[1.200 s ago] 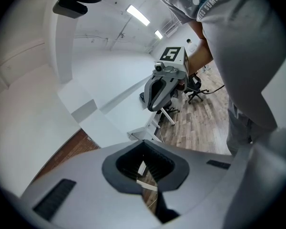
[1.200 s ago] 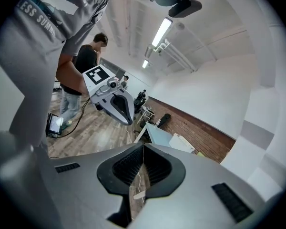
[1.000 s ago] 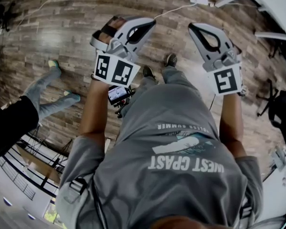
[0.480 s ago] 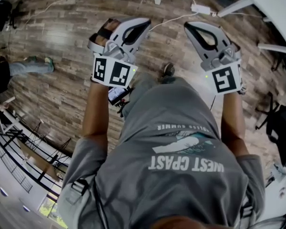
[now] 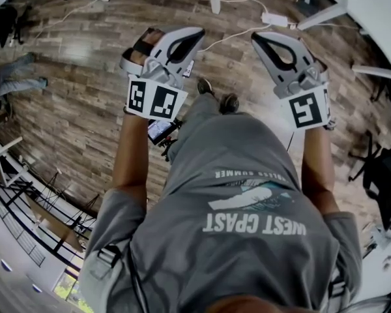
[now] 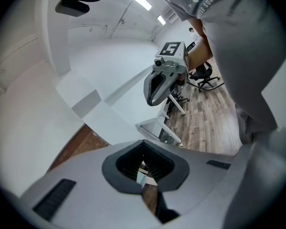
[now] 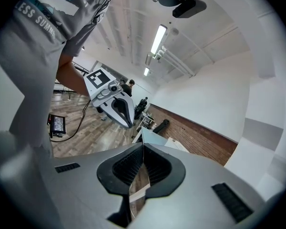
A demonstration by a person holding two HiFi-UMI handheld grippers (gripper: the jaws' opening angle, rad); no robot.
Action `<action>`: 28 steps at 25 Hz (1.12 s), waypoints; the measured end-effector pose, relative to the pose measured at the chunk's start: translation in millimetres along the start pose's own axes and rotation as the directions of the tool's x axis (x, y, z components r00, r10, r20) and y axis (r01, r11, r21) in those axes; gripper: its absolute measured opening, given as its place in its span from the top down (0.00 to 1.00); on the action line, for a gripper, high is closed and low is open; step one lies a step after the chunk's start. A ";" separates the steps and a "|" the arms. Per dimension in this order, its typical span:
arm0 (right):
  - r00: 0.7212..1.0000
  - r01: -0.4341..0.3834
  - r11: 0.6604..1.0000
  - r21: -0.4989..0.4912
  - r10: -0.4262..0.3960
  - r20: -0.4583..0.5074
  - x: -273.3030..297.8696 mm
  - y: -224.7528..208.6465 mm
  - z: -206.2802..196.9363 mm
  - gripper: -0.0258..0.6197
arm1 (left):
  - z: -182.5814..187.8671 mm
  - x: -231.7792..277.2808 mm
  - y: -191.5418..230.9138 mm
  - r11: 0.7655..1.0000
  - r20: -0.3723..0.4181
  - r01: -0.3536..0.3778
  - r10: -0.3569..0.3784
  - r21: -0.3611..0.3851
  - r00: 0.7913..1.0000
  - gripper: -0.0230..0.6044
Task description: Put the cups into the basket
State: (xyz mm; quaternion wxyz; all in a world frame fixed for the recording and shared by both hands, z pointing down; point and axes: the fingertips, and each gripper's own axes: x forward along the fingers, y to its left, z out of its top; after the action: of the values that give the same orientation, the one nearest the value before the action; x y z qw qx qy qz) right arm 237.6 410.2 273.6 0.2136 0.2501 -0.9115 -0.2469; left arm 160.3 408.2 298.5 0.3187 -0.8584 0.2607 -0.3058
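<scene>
Jaws together on L tool (image 5: pixel 197 36) & R tool (image 5: pixel 259 40), both above wood floor (image 5: pixel 85 57).

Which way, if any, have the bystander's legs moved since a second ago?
Yes: the legs moved left across the floor, away from the left gripper.

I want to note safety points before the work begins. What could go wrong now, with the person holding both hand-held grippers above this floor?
A white cable lies on the wood floor just ahead of the person's shoes; a foot could catch it.
The left hand-held gripper and right hand-held gripper are shut and empty; unless opened, they may knock a cup over.
</scene>
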 end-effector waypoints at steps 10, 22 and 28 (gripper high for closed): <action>0.998 0.027 0.999 -0.017 -0.028 -0.047 68.3 -35.5 1.8 0.94 | -53.7 7.1 56.7 1.000 0.053 -0.013 0.014 -0.013 0.999 0.96; 0.998 0.018 1.000 0.001 -0.018 -0.061 103.0 -69.6 -19.7 0.94 | -85.9 33.9 88.7 1.000 0.034 -0.006 0.006 -0.019 0.999 0.96; 1.000 -0.010 1.000 0.006 0.010 -0.012 108.7 -107.0 -43.2 0.94 | -81.2 74.0 111.4 1.000 -0.007 -0.021 0.021 -0.020 1.000 0.96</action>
State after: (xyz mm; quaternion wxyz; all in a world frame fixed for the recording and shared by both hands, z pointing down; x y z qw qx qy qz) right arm 212.1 253.8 276.9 0.2195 0.2476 -0.9123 -0.2414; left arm 126.1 255.6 295.8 0.3124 -0.8578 0.2738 -0.3028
